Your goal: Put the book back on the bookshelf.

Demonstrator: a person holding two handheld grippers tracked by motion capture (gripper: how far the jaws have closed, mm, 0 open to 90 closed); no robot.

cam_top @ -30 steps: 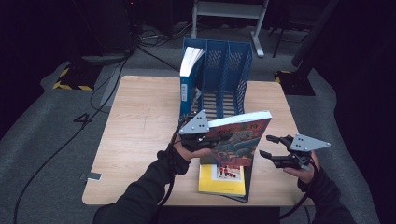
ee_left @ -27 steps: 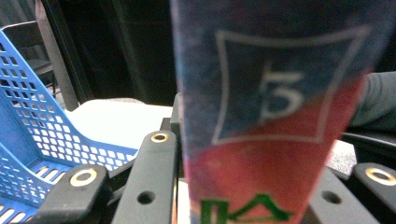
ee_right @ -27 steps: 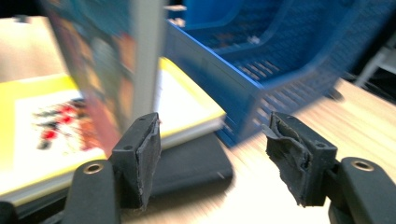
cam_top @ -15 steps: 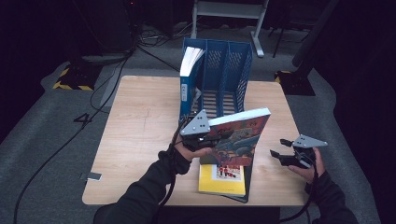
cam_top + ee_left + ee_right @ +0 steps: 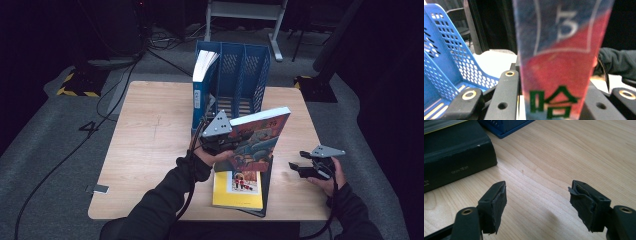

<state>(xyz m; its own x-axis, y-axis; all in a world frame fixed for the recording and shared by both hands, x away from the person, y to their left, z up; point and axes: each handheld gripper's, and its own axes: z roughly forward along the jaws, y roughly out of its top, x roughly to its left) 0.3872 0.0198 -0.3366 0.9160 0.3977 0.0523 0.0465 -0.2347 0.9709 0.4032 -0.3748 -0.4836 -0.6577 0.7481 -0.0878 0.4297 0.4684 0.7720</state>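
The left claw (image 5: 223, 141) was clenched on a colourful book (image 5: 260, 135), gripping it at its left end and holding it up off the tabletop (image 5: 150, 145), tilted so that the right end stood higher. In the left claw's own view the book's red and blue cover (image 5: 560, 57) rose between the two black jaws, which pressed against it from both sides, with green characters printed near the bottom. The held book hung just in front of a blue file rack (image 5: 245, 75) at the far side of the tabletop; one white-paged book (image 5: 204, 67) already stood in the rack's leftmost slot. Below the raised book lay a small stack: a yellow book (image 5: 237, 190) on top of a dark book (image 5: 267, 175). The right claw (image 5: 300, 167) was released and held nothing; its jaws had just been opening. It hovered low over bare wood to the right of the stack, near the tabletop's right edge. In its own view the dark book's spine (image 5: 454, 157) lay close ahead on the left, apart from the pads (image 5: 499, 202).
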